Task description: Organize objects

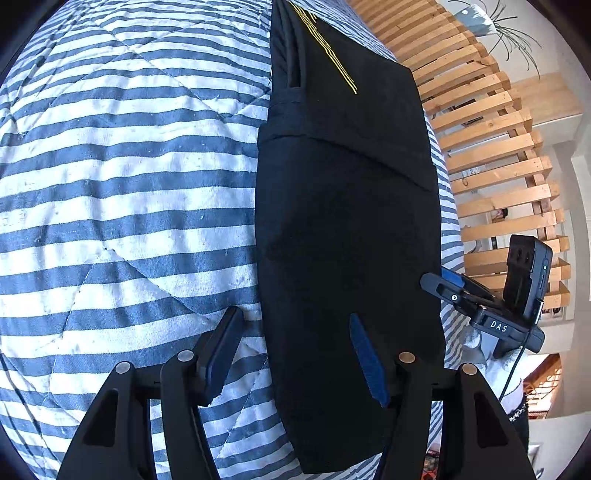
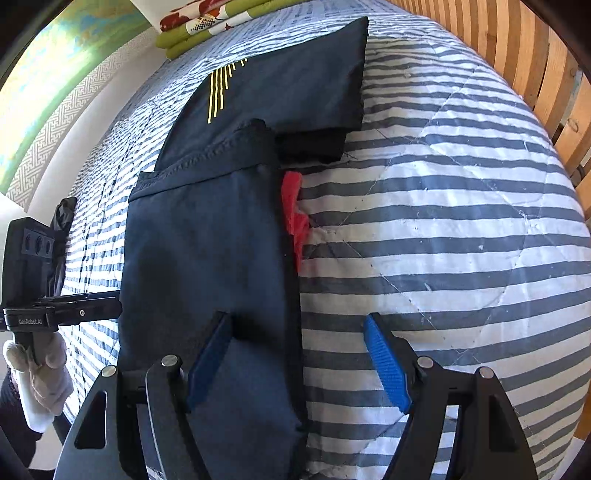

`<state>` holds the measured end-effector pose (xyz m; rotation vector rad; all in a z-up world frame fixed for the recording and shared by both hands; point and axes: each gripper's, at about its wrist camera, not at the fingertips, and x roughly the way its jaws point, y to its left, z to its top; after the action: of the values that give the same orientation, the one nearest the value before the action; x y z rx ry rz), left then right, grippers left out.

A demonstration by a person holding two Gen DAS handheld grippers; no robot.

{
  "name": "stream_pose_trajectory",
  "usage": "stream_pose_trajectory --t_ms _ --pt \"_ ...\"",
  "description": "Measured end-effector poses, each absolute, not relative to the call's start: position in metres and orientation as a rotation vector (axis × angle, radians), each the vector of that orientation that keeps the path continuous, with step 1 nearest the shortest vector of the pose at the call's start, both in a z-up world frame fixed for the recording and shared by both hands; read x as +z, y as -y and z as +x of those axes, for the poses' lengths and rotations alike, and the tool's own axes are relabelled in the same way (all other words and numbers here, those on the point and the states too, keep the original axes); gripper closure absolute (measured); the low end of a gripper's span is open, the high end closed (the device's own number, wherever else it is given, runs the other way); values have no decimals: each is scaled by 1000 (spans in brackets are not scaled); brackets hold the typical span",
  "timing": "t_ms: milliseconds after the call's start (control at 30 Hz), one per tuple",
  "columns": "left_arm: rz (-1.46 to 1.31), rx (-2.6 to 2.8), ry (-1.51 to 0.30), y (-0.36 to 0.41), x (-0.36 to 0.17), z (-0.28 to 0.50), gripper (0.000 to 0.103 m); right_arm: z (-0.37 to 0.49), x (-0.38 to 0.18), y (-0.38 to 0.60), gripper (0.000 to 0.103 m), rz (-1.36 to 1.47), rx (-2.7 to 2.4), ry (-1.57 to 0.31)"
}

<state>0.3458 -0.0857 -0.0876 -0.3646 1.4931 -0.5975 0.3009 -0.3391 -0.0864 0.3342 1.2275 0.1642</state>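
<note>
A folded dark navy garment (image 2: 207, 240) with thin yellow stitched lines (image 2: 218, 90) lies flat on the blue-and-white striped quilt (image 2: 443, 221) of a bed. In the right wrist view it runs from the top centre of the frame down to the bottom left; in the left wrist view it fills the centre and right of centre.

The right gripper (image 2: 299, 363) stands wide open over the garment's lower right edge. Its left blue pad is above the dark cloth and its right pad is above the bare quilt; neither pad presses on anything, and nothing is held.

The left gripper (image 1: 295, 360) is also open, straddling the garment's left edge in its own view, with one finger over the quilt and the blue-padded finger over the cloth. It grips nothing.

A scrap of red fabric (image 2: 294, 212) peeks out from under the garment's right edge; most of it is hidden, so what it is cannot be told. The garment's bottom end is cut off by the gripper bodies in both views.

A white-gloved hand (image 2: 40, 373) holds the left gripper's handle at the lower left of the right wrist view. A wooden slatted railing (image 1: 491, 147) stands beyond the bed, and folded green patterned bedding (image 2: 207, 22) lies at the bed's far end.
</note>
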Motion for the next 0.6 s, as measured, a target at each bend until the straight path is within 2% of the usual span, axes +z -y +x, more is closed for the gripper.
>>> stream_pose_trajectory --t_ms 133,233,267,333,367,433,600 --pt "-347 -608 -1479 91 -86 344 41 302 -86 336 34 331 198 -1202" --pt "-305 -609 -1461 99 -83 343 42 305 -87 328 45 326 227 -1197" --pt "-291 -605 -1457 103 -83 343 42 306 -87 324 53 330 242 -1201" --pt "-254 -587 -1448 111 -82 343 53 309 -88 316 55 325 263 -1205" --pt "-240 -578 -1445 113 -81 344 55 310 -88 313 55 312 258 -1203" --pt "-240 -562 -1443 111 -82 346 67 309 -87 311 60 309 251 -1200" --pt "-316 -539 -1442 101 -85 349 84 303 -84 316 84 380 184 -1164"
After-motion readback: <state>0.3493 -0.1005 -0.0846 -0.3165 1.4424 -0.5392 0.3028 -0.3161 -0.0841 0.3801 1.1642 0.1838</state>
